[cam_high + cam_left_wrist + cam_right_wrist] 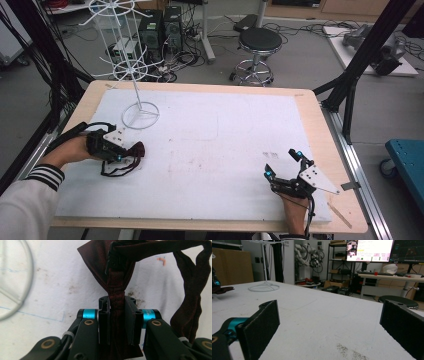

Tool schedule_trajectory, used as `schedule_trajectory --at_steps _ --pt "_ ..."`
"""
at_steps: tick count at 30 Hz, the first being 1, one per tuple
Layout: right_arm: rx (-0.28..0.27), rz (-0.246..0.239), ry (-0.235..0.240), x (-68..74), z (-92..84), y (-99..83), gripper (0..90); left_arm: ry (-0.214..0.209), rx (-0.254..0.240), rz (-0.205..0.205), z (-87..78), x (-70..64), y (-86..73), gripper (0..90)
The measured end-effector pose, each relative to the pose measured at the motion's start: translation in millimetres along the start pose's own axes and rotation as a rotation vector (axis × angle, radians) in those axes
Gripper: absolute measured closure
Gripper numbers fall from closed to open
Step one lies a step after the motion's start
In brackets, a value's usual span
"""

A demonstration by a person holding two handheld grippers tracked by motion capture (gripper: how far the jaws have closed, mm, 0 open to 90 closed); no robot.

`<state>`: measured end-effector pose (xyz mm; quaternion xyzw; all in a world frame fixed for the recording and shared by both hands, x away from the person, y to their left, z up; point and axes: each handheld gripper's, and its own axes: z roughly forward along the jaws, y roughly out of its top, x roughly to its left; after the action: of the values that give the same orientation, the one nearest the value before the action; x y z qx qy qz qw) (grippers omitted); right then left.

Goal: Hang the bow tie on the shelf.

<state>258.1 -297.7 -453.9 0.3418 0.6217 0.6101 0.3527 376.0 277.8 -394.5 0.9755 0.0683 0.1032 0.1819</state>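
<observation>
A dark maroon bow tie with a long neck strap lies on the white table cover at the left. My left gripper is shut on the tie's knot, its jaws pinching the fabric from both sides. From above, the left gripper sits at the tie, whose strap loops toward the front edge. My right gripper rests at the front right of the table, wide open, with nothing between its pads.
A white wire display stand rises from a ring base at the back left, close behind the left gripper. A black stool and cabling are on the floor beyond the table. The wooden table edge borders the white cover.
</observation>
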Motion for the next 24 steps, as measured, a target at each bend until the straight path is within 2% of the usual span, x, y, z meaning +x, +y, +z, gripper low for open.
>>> schedule_trajectory --at_steps 4,5,6,8,9,14,15,17,19,20,23,24 --pt "0.002 -0.003 -0.002 -0.2 -0.1 0.0 1.9 0.03 -0.011 -0.027 -4.7 -0.2 1.3 75.4" --pt "0.001 -0.004 0.0 -0.1 -0.1 -0.1 1.9 0.045 -0.013 -0.044 -6.6 -0.4 1.8 75.5" --pt "0.002 -0.004 -0.001 -0.2 -0.1 0.0 1.9 0.072 -0.036 -0.088 -8.9 -1.3 2.2 75.5" --pt "0.006 0.0 0.001 0.4 -0.4 0.0 1.9 0.095 -0.044 -0.115 -12.9 -0.3 2.7 75.5" --pt "0.006 0.0 0.001 0.4 -0.4 0.0 1.9 0.095 -0.044 -0.115 -12.9 -0.3 2.7 75.5" --pt "0.005 0.0 0.001 0.5 -0.3 -0.1 1.9 0.14 -0.103 -0.191 -20.7 0.1 2.3 75.6" --pt "0.004 -0.006 0.001 0.1 -0.3 0.1 1.9 0.161 -0.125 -0.232 -23.4 0.5 1.4 75.6" --pt "0.005 -0.003 0.001 0.5 -0.2 -0.1 1.9 0.177 -0.147 -0.266 -26.3 0.9 0.2 75.6" --pt "0.006 -0.003 0.002 0.4 -0.3 0.0 1.9 0.183 -0.156 -0.275 -27.9 1.0 -0.3 75.6" --pt "0.005 -0.002 0.001 0.5 -0.2 -0.1 1.9 0.205 -0.178 -0.295 -31.6 1.1 -1.2 75.6" --pt "0.006 -0.003 0.001 0.6 -0.3 0.0 1.9 0.231 -0.22 -0.337 -38.3 1.3 -3.0 75.6" --pt "0.006 -0.003 0.001 0.6 -0.3 0.0 1.9 0.231 -0.22 -0.337 -38.3 1.3 -3.0 75.6"
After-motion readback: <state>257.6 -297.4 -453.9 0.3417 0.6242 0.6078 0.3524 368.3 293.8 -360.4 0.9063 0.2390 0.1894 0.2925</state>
